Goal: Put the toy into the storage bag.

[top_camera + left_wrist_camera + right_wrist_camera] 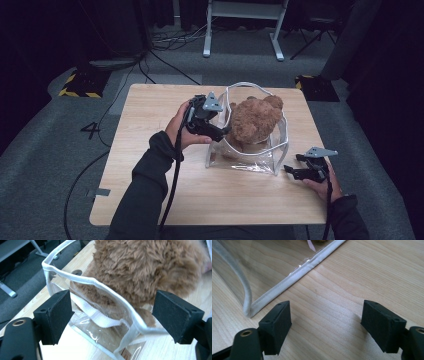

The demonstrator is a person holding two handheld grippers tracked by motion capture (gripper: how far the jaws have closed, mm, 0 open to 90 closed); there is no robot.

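A brown plush teddy bear (254, 120) sits inside a clear plastic bag (272, 150) with white trim, upright on the wooden table (150, 165). My left gripper (223, 131) is at the bag's left side, jaws wide open. In the left gripper view the bag's white rim (110, 293) and the bear's fur (145, 267) lie between and beyond the jaws, and neither pad presses on them. My right gripper (291, 165) rests low on the table just right of the bag, open, with bare wood between its jaws. The bag's bottom corner seam (294, 276) lies ahead of it.
The table's front half and left side are bare wood. Black cables trail from both grippers off the near edge. Beyond the table is grey carpet with a white desk frame (242, 30), floor cables and yellow-black striped bases (80, 85).
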